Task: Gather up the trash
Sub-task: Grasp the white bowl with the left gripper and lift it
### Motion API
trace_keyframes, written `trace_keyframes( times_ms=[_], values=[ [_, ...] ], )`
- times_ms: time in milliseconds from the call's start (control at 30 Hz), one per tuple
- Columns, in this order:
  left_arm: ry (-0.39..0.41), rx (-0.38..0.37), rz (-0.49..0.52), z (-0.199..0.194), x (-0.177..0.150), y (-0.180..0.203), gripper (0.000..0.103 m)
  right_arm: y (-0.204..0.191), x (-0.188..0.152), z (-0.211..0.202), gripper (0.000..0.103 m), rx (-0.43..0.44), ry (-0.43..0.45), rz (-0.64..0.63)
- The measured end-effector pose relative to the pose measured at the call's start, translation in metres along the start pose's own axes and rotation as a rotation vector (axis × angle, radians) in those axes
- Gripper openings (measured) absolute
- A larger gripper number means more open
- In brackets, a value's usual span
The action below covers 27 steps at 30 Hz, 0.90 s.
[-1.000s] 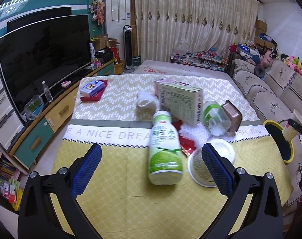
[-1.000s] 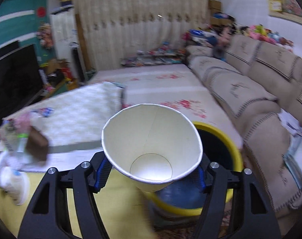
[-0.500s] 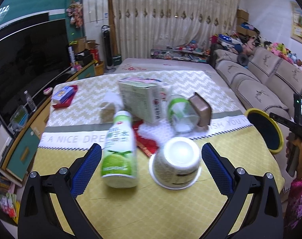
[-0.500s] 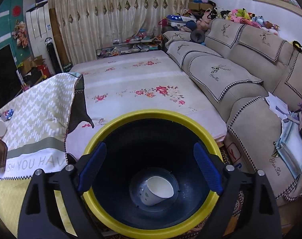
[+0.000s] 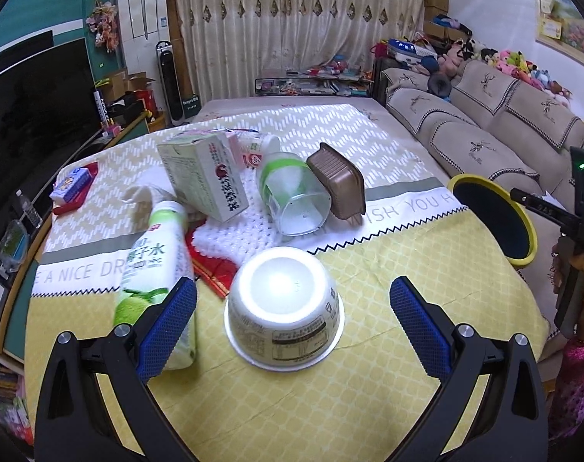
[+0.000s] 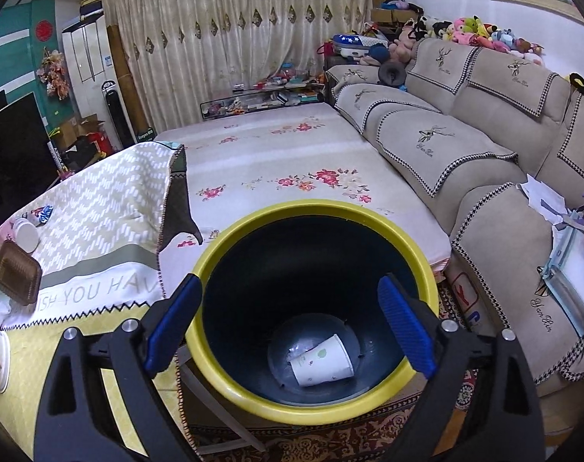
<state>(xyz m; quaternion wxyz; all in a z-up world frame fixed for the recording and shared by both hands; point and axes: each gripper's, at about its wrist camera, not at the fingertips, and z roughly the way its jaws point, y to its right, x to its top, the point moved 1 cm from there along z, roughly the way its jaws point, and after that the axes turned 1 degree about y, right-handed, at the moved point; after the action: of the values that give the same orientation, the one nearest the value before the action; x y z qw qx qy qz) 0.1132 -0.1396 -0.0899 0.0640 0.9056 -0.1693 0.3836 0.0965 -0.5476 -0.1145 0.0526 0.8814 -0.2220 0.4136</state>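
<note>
Right gripper (image 6: 290, 321) at lower centre over yellow-rimmed bin (image 6: 222, 254), jaws just opened wide, nothing between, paper cup (image 6: 322, 360) lying on bin floor, left gripper (image 5: 292, 319) wide, straddling upturned bowl (image 5: 284, 304) at frame centre

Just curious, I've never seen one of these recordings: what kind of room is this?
Most likely a home living room: a long beige sofa lined with stuffed toys, a big television, and floor-length curtains behind a cloth-covered table.
</note>
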Motion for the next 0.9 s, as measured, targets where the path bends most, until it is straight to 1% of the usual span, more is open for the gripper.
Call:
trace_keyframes(
  times_ms=[400,633,700,800,900],
  values=[
    [-0.027,0.014,0.046,0.035,-0.003,0.003,0.098,-0.009,-0.004,0.005,0.088,0.038,-0.022,0.001],
    [-0.061,0.019,0.045,0.050,-0.009,0.003,0.088,-0.010,-0.010,0.010,0.088,0.048,-0.044,0.007],
    [-0.059,0.029,0.048,0.051,-0.009,0.003,0.086,-0.010,-0.012,0.010,0.088,0.050,-0.047,0.008],
    [-0.051,0.043,0.044,0.052,-0.010,0.002,0.080,-0.010,-0.013,0.011,0.088,0.051,-0.050,0.009],
    [-0.047,0.039,0.041,0.051,-0.010,0.002,0.079,-0.008,-0.015,0.011,0.088,0.053,-0.053,0.011]
  ],
)
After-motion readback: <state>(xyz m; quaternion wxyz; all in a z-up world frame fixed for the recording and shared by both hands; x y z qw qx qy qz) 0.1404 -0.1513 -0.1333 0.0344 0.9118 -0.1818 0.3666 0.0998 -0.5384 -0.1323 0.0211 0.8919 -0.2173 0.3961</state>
